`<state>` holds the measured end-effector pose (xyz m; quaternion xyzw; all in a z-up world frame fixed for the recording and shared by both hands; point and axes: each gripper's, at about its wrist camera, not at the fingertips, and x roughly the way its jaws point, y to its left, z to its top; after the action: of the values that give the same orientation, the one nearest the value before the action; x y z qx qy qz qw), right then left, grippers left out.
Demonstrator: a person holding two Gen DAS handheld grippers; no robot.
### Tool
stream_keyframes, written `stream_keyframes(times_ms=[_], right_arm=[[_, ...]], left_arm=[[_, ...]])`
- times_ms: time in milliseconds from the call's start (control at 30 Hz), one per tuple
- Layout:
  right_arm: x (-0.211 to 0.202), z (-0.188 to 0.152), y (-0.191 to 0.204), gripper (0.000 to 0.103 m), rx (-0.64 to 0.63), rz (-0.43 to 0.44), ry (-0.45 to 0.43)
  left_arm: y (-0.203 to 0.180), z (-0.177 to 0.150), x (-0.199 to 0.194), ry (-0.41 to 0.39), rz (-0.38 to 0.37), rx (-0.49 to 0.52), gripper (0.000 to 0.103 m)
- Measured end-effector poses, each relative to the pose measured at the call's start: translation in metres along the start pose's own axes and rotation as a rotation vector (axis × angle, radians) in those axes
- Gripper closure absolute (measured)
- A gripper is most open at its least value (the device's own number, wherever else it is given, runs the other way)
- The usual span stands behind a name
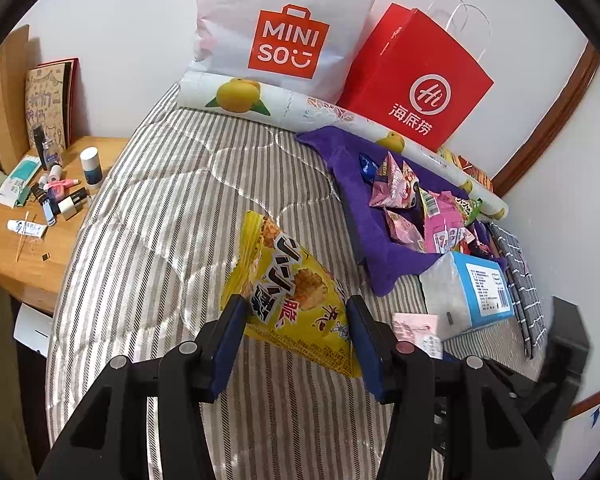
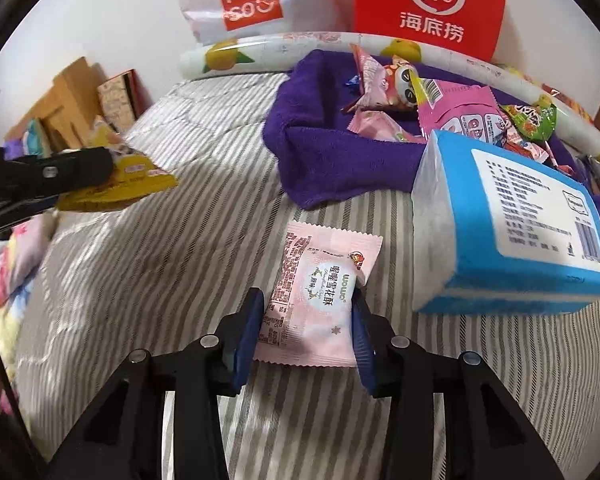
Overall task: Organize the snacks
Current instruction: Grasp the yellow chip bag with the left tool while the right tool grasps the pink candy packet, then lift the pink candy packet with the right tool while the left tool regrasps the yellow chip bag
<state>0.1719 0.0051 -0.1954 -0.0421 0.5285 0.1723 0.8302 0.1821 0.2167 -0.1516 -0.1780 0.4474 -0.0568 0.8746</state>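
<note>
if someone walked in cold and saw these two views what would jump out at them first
Probably the big red paper bag and the white Miniso bag propped against the wall at the head of the striped bed. Next, the heap of bright snack packets on a purple towel beside a blue tissue pack. Up close, the left gripper pinches a yellow snack bag and the right gripper straddles a pale pink packet.

A striped quilted bed cover (image 1: 172, 208) bears a purple towel (image 1: 380, 256) heaped with small snack packets (image 1: 416, 208). Just before the towel lies a blue-and-white tissue pack (image 2: 512, 232), a pink snack packet (image 2: 316, 300) to its left. Behind them, a white plastic shopping bag (image 1: 288, 28) and red paper carrier bag (image 1: 416, 80) lean against the wall.
</note>
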Motion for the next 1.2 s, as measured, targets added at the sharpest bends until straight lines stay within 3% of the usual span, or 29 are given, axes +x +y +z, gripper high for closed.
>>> stream_keyframes(times_ms=[200, 767, 1033, 1200], right_arm=[[-0.043, -0.01, -0.008, 0.061, -0.036, 0.071, -0.056], [-0.144, -0.055, -0.118, 0.061, 0.075, -0.044, -0.211], [-0.143, -0.062, -0.144, 0.061, 0.108, -0.039, -0.208], [-0.132, -0.065, -0.145, 0.061, 0.116, -0.016, -0.187]], left_arm=[[-0.023, -0.007, -0.003, 0.007, -0.011, 0.025, 0.053], [-0.144, -0.022, -0.009, 0.014, -0.095, 0.192, 0.056], [-0.123, -0.029, 0.004, 0.056, 0.006, 0.12, 0.052], [-0.112, -0.043, -0.002, 0.048, -0.013, 0.098, 0.031]])
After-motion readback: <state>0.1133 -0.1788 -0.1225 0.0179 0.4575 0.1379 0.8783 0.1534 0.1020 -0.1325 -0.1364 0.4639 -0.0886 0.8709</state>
